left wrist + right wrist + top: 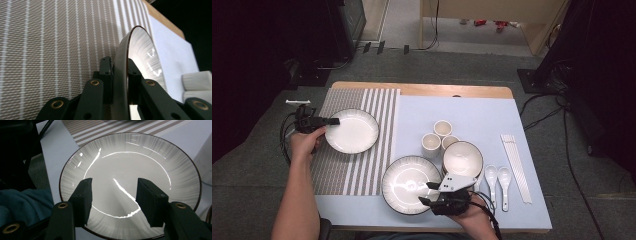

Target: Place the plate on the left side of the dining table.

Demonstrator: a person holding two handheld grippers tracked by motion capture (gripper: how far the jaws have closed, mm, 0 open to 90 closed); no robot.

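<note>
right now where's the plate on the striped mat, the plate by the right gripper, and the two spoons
plate on the striped mat (354, 132), high view, bare centre of its well
plate by the right gripper (130, 167), right gripper view, inner surface above the jaws
two spoons (491, 173), high view, bowl of the left one

Striped placemat (362, 145): grey and white, on the left part of the table. Pale blue mat (492, 120): covers the rest, with bare wood (437, 90) along the far edge. Three small white cups (431, 145), clustered just beyond a dark-rimmed bowl (462, 159). Two white ceramic spoons (504, 180), side by side, right of the bowl. White chopsticks (516, 167), farther right, lying lengthwise. Cables (552, 112) on grey carpet.
</note>
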